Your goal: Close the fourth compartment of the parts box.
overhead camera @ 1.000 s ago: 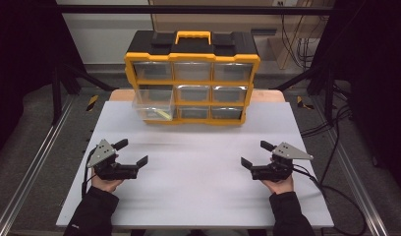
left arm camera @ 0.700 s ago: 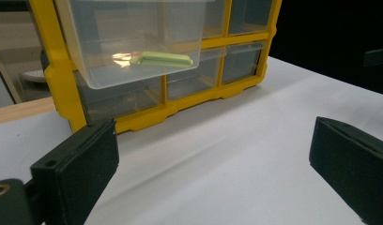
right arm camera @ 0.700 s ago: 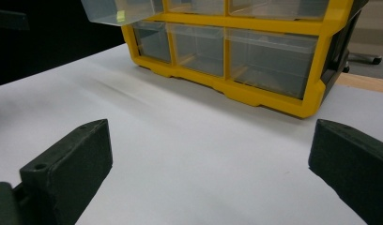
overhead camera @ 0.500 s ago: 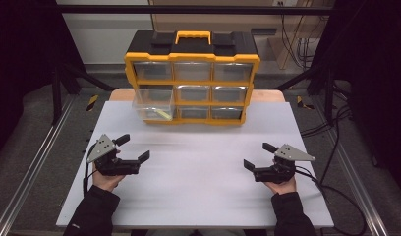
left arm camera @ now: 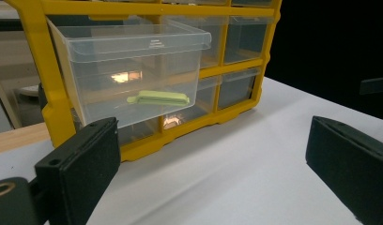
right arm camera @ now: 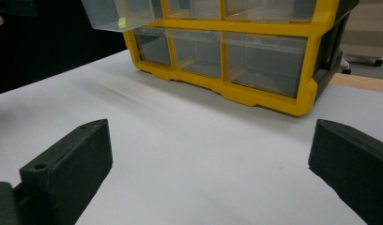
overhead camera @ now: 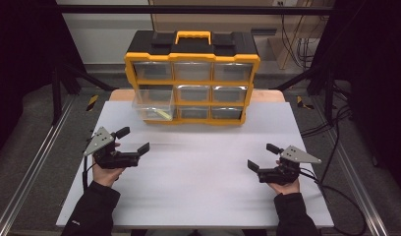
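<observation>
A yellow and black drawer cabinet with several clear drawers stands at the back of the white table. Its middle-left drawer is pulled out and holds a small yellow-green piece. My left gripper is open at the front left, held by a hand, with nothing between its jaws. My right gripper is open at the front right, also empty. The cabinet fills the far part of the right gripper view.
A wooden board shows behind the white table top. Metal rails run along both sides, and cables trail at the right. Dark frame legs stand at the back corners.
Both grippers have drifted slightly toward the front edge of the table and stay open. The cabinet and its drawer have not moved.
</observation>
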Motion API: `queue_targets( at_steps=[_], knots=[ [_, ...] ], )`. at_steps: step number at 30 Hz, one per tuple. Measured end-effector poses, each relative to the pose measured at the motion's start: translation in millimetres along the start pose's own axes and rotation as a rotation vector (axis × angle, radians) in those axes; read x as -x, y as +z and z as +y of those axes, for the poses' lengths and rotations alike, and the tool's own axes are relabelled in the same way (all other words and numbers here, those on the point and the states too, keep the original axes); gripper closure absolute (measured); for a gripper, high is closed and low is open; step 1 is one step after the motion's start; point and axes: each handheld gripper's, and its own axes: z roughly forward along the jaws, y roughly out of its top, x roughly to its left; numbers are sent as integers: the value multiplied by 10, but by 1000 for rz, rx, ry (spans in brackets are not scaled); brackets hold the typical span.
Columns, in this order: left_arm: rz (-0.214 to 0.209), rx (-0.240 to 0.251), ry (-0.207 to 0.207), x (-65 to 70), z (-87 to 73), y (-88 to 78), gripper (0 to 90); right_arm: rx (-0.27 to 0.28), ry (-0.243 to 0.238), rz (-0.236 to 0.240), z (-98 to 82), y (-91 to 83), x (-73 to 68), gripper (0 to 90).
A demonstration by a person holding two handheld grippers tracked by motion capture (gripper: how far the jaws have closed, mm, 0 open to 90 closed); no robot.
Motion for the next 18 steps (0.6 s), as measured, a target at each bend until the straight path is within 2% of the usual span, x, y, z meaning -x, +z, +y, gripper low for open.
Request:
queue_targets(
  at_steps=[3,12,18],
  knots=[
    [-2,-16,3,-1,13,48,36,-3,4,-4,-12,-9,12,5],
    [-1,-24,2,1,69,156,56,-15,0,3,-31,1,7,6],
    [-15,-39,8,18,106,237,110,-12,2,0,-50,-1,18,6]
  ],
)
